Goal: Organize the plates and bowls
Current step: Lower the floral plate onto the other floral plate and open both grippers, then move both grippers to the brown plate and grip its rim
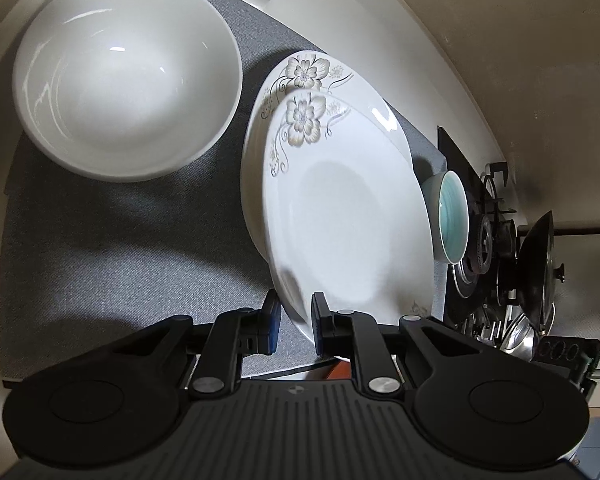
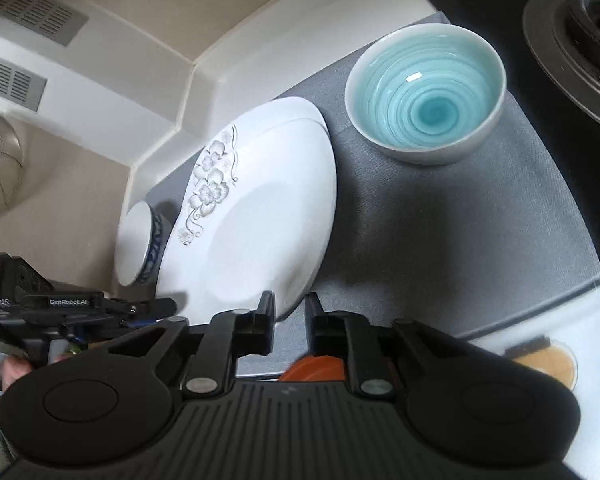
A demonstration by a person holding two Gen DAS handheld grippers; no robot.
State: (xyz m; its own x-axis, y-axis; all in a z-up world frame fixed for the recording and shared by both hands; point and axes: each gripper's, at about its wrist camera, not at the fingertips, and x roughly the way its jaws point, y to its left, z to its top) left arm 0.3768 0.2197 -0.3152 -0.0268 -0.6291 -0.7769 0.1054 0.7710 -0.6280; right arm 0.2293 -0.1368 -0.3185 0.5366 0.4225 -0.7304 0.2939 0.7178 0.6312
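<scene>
The left tongs have their two fingers a little way apart, with the near edge of the top flower plate sitting in the gap between them. One finger is under the rim and one is over it, but I cannot tell if they are squeezing the plate or only sitting round it. This plate lies on a second flower plate of the same kind, and only the far rim of that one peeks out. Both plates rest on a gray mat on the counter.

A big white bowl stands on the mat to the left of the plates, near them but not touching. A small blue-green bowl with rings inside stands on the mat on the other side of the plates, just beside the black gas stove. A dark pan sits on the stove.

The right tongs are open a bit and hold nothing. Their left finger is right at the near edge of the plates, and the right finger is over bare mat. In the right wrist view, the left tongs can be seen reaching in low from the left side to the plate edge. A bowl with a blue pattern on its side shows behind the plates there
</scene>
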